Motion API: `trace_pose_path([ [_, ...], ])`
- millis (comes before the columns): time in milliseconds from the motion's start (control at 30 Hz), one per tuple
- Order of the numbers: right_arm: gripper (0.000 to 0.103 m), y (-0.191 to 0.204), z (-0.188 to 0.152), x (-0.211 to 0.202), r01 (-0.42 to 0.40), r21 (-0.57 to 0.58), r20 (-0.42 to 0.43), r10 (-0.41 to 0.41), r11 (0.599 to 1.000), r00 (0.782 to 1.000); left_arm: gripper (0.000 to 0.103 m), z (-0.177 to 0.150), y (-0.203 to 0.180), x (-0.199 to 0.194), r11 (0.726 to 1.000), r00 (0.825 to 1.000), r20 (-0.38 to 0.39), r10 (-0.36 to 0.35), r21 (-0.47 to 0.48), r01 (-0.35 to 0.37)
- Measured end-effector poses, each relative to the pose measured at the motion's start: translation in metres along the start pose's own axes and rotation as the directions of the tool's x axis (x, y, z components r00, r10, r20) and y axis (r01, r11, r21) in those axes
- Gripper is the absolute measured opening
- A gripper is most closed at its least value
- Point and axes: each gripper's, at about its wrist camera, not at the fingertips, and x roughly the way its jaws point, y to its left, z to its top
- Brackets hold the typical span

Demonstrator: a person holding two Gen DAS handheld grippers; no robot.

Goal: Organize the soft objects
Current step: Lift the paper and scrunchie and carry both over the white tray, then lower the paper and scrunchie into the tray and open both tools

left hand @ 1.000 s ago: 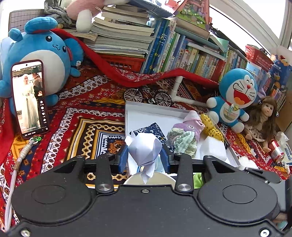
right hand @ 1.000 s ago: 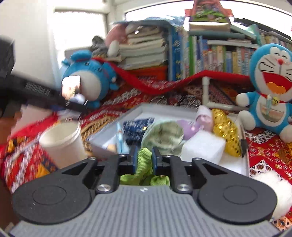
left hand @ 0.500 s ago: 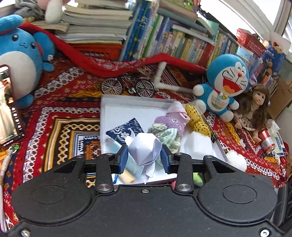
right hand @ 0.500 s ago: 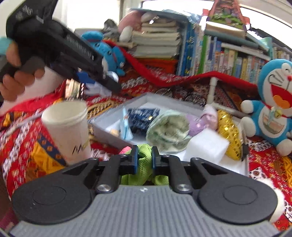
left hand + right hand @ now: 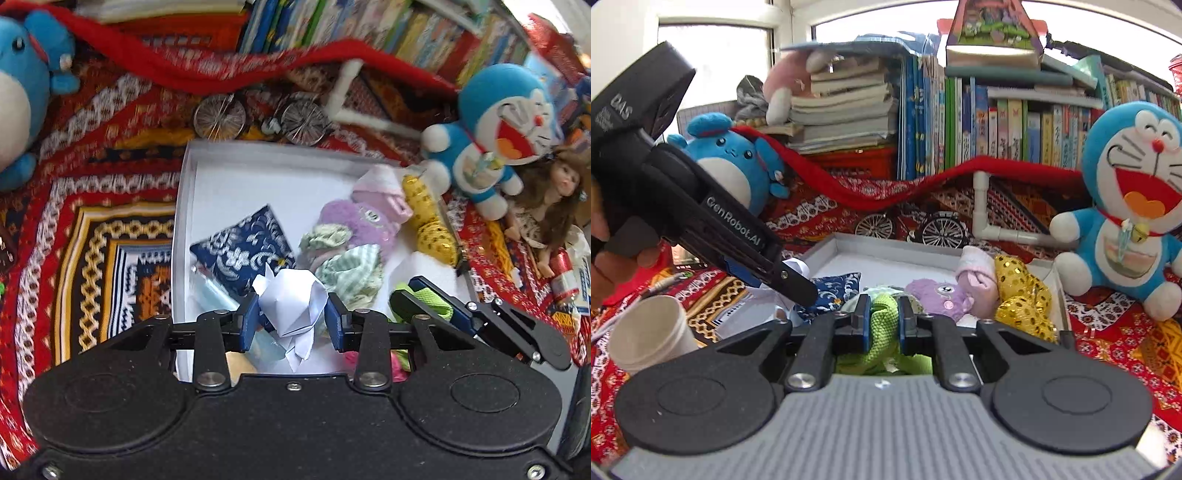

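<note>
Now left gripper [image 5: 291,323] clamps white paper wad [image 5: 293,306]; right gripper [image 5: 882,321] clamps green cloth [image 5: 884,325].

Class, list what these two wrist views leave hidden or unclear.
- Left wrist view: the white tray's near edge is hidden behind the left gripper holding folded white paper.
- Right wrist view: the green cloth's lower part is hidden by the right gripper.

Clearly a lived-in home corner, probably a child's: crammed bookshelf [image 5: 979,122] under a window [image 5: 716,51], Doraemon plush [image 5: 1134,206], doll [image 5: 546,214] (brown-haired), toy bicycle [image 5: 912,227], all on a patterned red cloth [image 5: 110,192].
</note>
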Motion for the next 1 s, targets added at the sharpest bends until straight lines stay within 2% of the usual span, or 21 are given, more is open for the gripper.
trace_pose_path([
  [300,0.018,-0.005,-0.005,0.031,0.045,-0.031,-0.02,-0.045,0.999,0.999,0.037,0.008,0.005,0.022,0.998,0.998,-0.037,0.05,-0.035,-0.051],
  [533,0.019,-0.019,0.001,0.046,0.045,0.06,-0.054,-0.042,0.997,0.998,0.037,0.007,0.0,0.023,0.998,0.997,-0.03,0.065,-0.018,-0.066],
  [633,0.023,-0.021,0.0,0.04,0.035,0.076,-0.049,-0.031,0.997,0.998,0.044,0.006,-0.003,0.018,0.997,0.997,-0.011,0.072,-0.01,-0.072],
  [700,0.032,-0.022,0.001,0.035,0.032,0.078,-0.042,-0.028,0.996,0.999,0.05,0.004,-0.005,0.013,0.997,0.997,0.012,0.082,-0.001,-0.082],
  [833,0.037,-0.024,0.005,0.024,0.026,0.085,-0.026,-0.024,0.996,0.999,0.055,0.0,-0.011,0.001,0.996,0.995,0.05,0.088,0.02,-0.089],
  [867,0.044,-0.024,0.006,0.021,0.025,0.085,-0.021,-0.023,0.996,1.0,0.056,-0.001,-0.012,-0.002,0.996,0.994,0.059,0.087,0.023,-0.089],
  [1000,0.048,-0.025,0.01,0.007,0.017,0.091,0.003,-0.017,0.996,1.0,0.061,-0.007,-0.021,-0.017,0.995,0.99,0.105,0.089,0.043,-0.094],
])
